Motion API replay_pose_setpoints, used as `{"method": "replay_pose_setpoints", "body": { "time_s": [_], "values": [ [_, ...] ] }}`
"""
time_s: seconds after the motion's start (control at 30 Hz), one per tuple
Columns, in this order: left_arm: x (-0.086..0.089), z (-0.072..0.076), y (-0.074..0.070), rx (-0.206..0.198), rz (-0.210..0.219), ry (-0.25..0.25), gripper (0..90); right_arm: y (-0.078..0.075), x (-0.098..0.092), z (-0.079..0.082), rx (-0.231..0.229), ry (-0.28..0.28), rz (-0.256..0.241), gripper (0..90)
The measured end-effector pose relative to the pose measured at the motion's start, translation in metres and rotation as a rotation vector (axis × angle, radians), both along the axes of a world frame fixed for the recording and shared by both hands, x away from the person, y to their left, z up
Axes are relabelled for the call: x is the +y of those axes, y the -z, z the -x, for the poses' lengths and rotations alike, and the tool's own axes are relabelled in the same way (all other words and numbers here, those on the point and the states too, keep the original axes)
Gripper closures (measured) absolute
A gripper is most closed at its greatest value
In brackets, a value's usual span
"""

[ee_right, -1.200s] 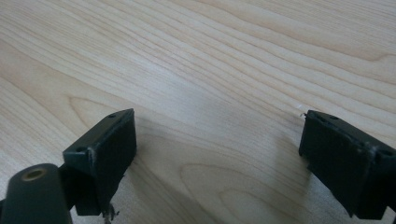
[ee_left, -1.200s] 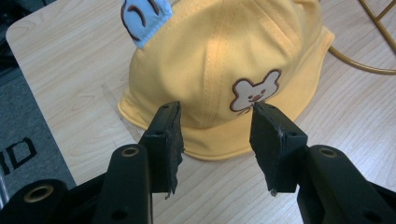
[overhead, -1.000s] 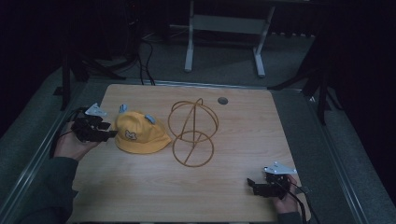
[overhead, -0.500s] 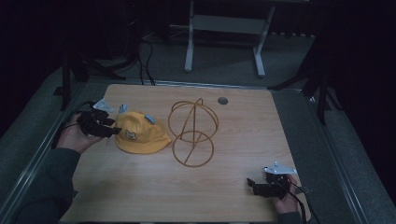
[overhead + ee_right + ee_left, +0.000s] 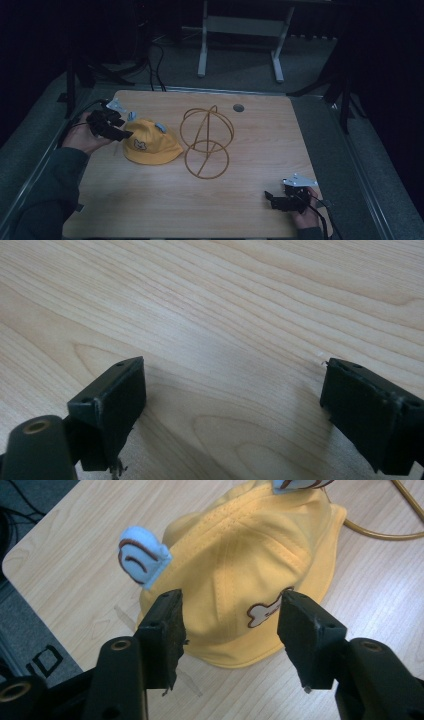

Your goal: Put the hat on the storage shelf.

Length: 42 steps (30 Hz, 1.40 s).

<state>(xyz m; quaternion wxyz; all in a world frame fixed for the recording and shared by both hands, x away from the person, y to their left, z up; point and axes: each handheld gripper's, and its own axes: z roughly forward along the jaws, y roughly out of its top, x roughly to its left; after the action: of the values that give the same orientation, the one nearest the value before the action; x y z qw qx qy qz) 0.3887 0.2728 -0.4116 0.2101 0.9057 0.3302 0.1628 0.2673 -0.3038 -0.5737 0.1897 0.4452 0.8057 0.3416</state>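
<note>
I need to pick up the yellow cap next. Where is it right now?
In the high view the yellow cap lies on the left half of the table, between the open left gripper and the wire stand.

The cap (image 5: 240, 575) between the left claw's (image 5: 230, 630) spread jaws is matt yellow cloth with stitched seams, a white bone patch and soft pale-blue felt-like ears (image 5: 141, 557). The jaws look like matt black plastic, their pads rough. Beyond the cap stands a smooth golden wire frame (image 5: 206, 141). Under the right claw (image 5: 235, 405) the table (image 5: 240, 300) is smooth light wood grain with a faint sheen.
</note>
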Motion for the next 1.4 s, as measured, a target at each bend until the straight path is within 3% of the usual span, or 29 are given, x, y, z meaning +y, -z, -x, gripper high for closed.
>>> {"method": "replay_pose_setpoints", "body": {
  "time_s": [0.17,0.4,0.57,0.8,0.87,0.93,1.03,1.27,1.3,1.4],
  "values": [
    [-0.009,-0.008,-0.005,0.013,-0.033,0.029,37.6,0.000,0.000,0.000,0.000,0.000,0.000,11.0],
    [-0.018,-0.021,-0.011,0.060,-0.071,0.026,33.4,0.000,0.000,0.000,0.000,0.000,0.000,11.0],
    [-0.022,-0.029,-0.011,0.083,-0.054,0.027,29.7,0.000,0.000,0.000,0.000,0.000,0.000,11.0],
    [-0.026,-0.039,-0.009,0.073,-0.048,0.032,26.8,0.000,0.000,0.000,0.000,0.000,0.000,11.0],
    [-0.029,-0.042,-0.008,0.057,-0.064,0.040,25.3,0.000,0.000,0.000,0.000,0.000,0.000,11.0],
    [-0.032,-0.043,-0.007,0.060,-0.065,0.044,24.3,0.000,0.000,0.000,0.000,0.000,0.000,11.0],
    [-0.041,-0.049,-0.002,0.066,-0.099,0.076,23.0,0.000,0.000,0.000,0.000,0.000,0.000,11.0],
    [-0.052,-0.060,0.008,0.122,-0.109,0.110,22.3,0.000,0.000,0.000,0.000,0.000,0.000,11.0],
    [-0.053,-0.063,0.015,0.157,-0.133,0.114,22.3,0.000,0.000,0.000,0.000,0.000,0.000,11.0],
    [-0.056,-0.064,0.021,0.170,-0.150,0.122,24.1,0.000,0.000,0.000,0.000,0.000,0.000,11.0]
  ]
}}
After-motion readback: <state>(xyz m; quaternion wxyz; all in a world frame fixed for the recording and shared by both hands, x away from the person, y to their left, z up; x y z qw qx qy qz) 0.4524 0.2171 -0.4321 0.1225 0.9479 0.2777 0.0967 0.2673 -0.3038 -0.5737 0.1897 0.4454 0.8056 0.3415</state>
